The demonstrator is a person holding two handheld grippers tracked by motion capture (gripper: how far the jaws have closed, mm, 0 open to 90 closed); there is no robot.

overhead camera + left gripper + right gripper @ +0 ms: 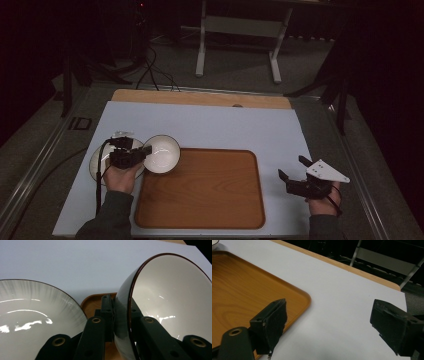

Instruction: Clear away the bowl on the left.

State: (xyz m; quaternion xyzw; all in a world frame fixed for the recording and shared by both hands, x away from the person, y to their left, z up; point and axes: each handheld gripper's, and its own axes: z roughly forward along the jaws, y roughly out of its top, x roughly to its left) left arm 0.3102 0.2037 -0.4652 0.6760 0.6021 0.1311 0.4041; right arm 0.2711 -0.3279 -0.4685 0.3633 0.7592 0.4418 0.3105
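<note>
ideally bowl (pixel 172 297), rim pinched by left gripper (pixel 142 151), is kept level toward tray (pixel 200 187); right gripper (pixel 291 168) fingers held apart.

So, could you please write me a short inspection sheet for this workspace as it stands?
Surface: pale blue table top, wooden strip along its far edge.
Job's things: white bowl with dark rim, tilted, its wall clamped between the jaws; white plate beside it under the left hand; wooden tray, bare.
Clutter: nothing seen.
Grippers: left tongs shut on the bowl's rim; right tongs open, over the table right of the tray, holding nothing.
Cables: black cable trailing from the left tongs; more cables on the floor behind.
Surroundings: dark room, white table frame beyond.
</note>
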